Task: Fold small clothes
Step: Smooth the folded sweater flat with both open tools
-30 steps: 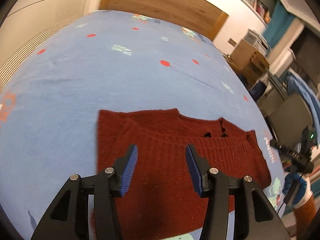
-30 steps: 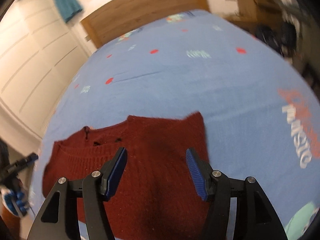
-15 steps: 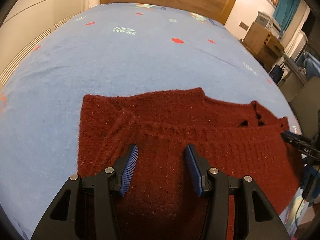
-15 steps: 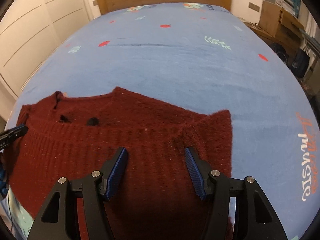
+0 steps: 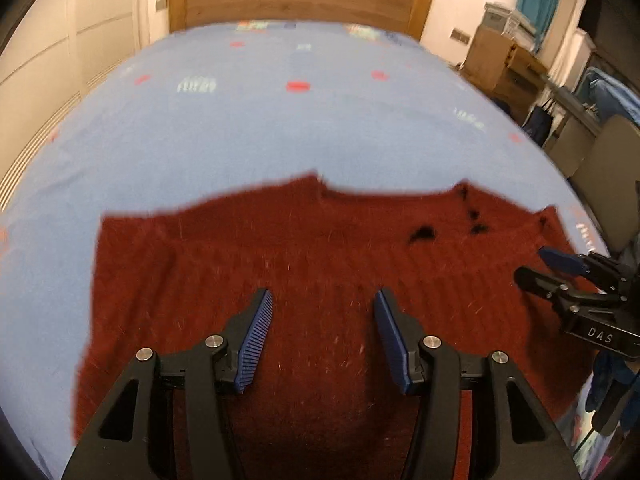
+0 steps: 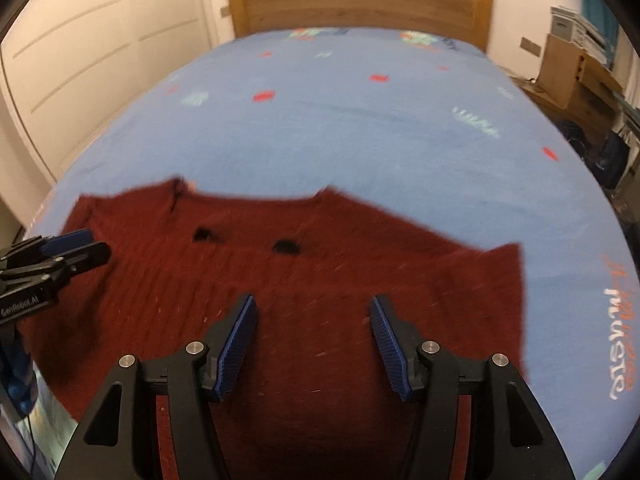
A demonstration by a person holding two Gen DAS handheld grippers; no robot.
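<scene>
A dark red knitted sweater (image 5: pixel 320 264) lies spread flat on the blue bedsheet (image 5: pixel 280 132), near the bed's front edge. It also shows in the right wrist view (image 6: pixel 320 280). My left gripper (image 5: pixel 323 300) is open and empty, hovering over the sweater's left half. My right gripper (image 6: pixel 313 304) is open and empty over the right half. Each gripper shows at the edge of the other's view: the right one (image 5: pixel 560 268), the left one (image 6: pixel 72 248). The sweater's near hem is hidden under the grippers.
The blue sheet (image 6: pixel 360 120) has red dots and small prints. A wooden headboard (image 6: pixel 360 0) stands at the far end. White wardrobe doors (image 6: pixel 80 60) run along the left. Cardboard boxes (image 5: pixel 504 64) and a chair (image 5: pixel 608 148) stand to the right of the bed.
Both grippers have pulled back and risen a little from the sweater, and both views have tilted up toward the headboard. Jaws stay open. The sweater has not moved.
</scene>
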